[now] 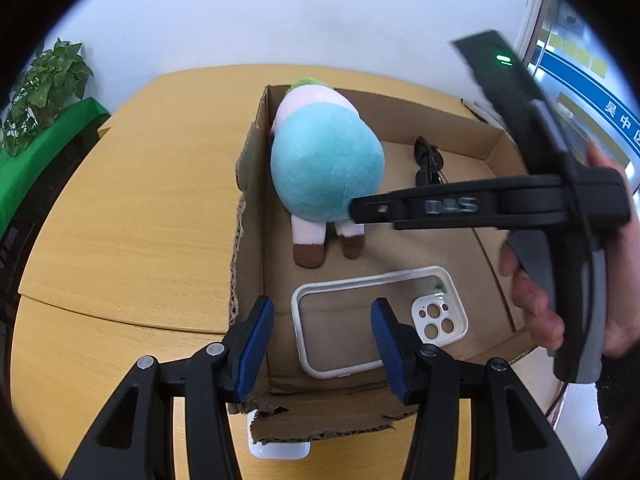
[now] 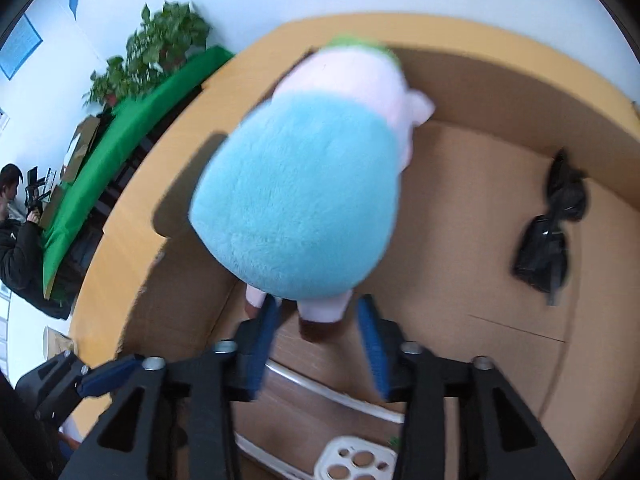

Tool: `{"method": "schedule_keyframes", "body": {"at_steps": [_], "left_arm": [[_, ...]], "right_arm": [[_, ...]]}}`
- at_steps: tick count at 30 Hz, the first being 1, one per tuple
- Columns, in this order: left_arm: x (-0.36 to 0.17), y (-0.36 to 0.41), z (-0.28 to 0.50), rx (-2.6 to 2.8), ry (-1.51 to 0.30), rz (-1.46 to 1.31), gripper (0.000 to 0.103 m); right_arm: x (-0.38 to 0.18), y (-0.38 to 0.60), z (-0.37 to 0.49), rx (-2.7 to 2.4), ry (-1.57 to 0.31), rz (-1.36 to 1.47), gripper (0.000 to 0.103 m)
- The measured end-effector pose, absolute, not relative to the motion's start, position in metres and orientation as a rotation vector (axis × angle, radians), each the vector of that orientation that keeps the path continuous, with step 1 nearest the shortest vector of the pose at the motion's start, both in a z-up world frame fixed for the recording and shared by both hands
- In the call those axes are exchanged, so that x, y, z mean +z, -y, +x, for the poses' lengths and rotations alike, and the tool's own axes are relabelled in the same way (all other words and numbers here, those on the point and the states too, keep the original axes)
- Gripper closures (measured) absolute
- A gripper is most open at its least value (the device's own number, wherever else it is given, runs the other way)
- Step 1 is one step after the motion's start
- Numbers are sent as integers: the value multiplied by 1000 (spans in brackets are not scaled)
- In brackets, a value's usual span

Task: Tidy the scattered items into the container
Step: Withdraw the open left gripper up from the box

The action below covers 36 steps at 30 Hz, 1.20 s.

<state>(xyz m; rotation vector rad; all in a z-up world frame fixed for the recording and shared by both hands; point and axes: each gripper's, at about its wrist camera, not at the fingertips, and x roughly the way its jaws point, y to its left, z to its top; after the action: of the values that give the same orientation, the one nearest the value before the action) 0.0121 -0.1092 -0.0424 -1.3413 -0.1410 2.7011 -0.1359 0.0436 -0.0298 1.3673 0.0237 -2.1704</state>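
While we hold both tools over the cardboard box [image 1: 256, 184] on the tabletop [image 1: 132, 208], most of the tidying looks done. The plush toy [image 1: 326, 168] lies inside along the far-left wall, the clear phone case [image 1: 376, 320] lies flat on the near floor of the box, and a dark bundle [image 1: 428, 160], perhaps folded sunglasses, sits toward the far right.

Our left tongs [image 1: 322, 344] stand apart and empty, above the near-left corner, with the case just beyond their pads. Our right tongs [image 2: 320, 344] also stand apart; one of the toy's pink legs [image 2: 324, 306] sits between the blue pads, but the right wrist view is blurred and we cannot be sure whether a pad brushes it. It reads as a release, not a grip.

The main risk we see is a snag: if the right tongs pull away while fur catches a pad, the toy may drag toward the case or tip up out of the box. The two tools are also near each other, so a careless move could knock them together. A white object [image 1: 280, 450] peeks out under the torn near flap and could be overlooked.
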Motion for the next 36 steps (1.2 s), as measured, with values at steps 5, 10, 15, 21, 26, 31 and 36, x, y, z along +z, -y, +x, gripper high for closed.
{"method": "schedule_keyframes", "body": {"at_steps": [5, 10, 15, 21, 26, 31, 36], "left_arm": [[-26, 107, 23, 2758, 99, -1280, 49], [-4, 93, 50, 2869, 43, -1166, 41], [13, 64, 78, 2894, 49, -1036, 25], [15, 23, 91, 2848, 35, -1002, 25], [19, -4, 92, 2824, -1, -975, 25], [21, -17, 98, 2818, 6, -952, 25], [13, -28, 105, 2795, 13, -960, 25]], "right_arm": [[2, -95, -109, -2278, 116, 1293, 21], [21, -140, -66, -2395, 137, 1230, 11], [32, -168, -21, -2480, 72, 1170, 9], [37, -186, 17, -2557, 61, 1107, 9], [35, -203, 31, -2590, 59, 1102, 9], [35, -220, 44, -2613, 46, 1097, 9], [29, -234, 54, -2617, 84, 1112, 9]]}}
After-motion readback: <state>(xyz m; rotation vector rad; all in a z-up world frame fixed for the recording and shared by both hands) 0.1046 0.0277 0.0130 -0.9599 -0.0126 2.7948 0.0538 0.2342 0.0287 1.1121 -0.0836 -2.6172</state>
